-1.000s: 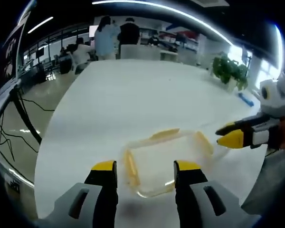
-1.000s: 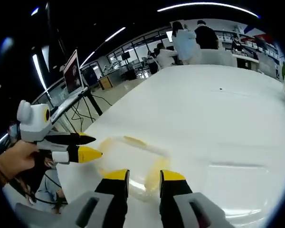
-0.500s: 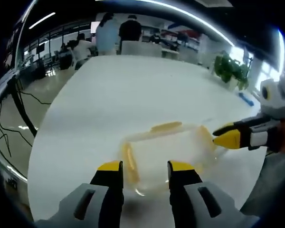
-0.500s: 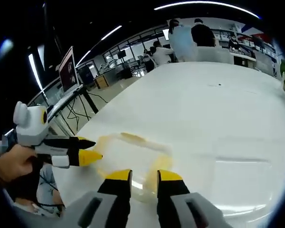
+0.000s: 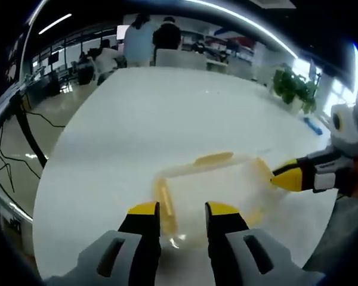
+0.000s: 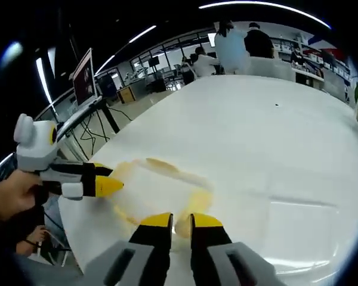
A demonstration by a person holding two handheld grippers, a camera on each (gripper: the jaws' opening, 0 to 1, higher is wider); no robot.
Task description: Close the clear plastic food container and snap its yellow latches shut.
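Observation:
The clear plastic container [image 5: 218,187] with yellow latches lies on the white table [image 5: 167,101], its lid resting on top. My left gripper [image 5: 183,211] is open and straddles the near end, with a yellow latch [image 5: 166,205] between its jaws. The right gripper [image 5: 284,173] comes in from the right at the latch on the far end [image 5: 262,171]. In the right gripper view, my right gripper [image 6: 181,221] has its jaws nearly together on the near yellow latch [image 6: 197,199] of the container [image 6: 155,190]. The left gripper [image 6: 110,179], held by a hand, is at the opposite end.
The table's rounded edge runs close behind the container [image 6: 77,220]. A potted plant [image 5: 295,89] stands at the far right. People [image 5: 152,42] are at the far end of the table. A screen on a stand [image 6: 83,77] and floor cables [image 5: 12,161] lie beyond the edge.
Both grippers' jaws have narrowed. The right jaws have come almost together on the near latch, and the left jaws have drawn closer around the container's end.

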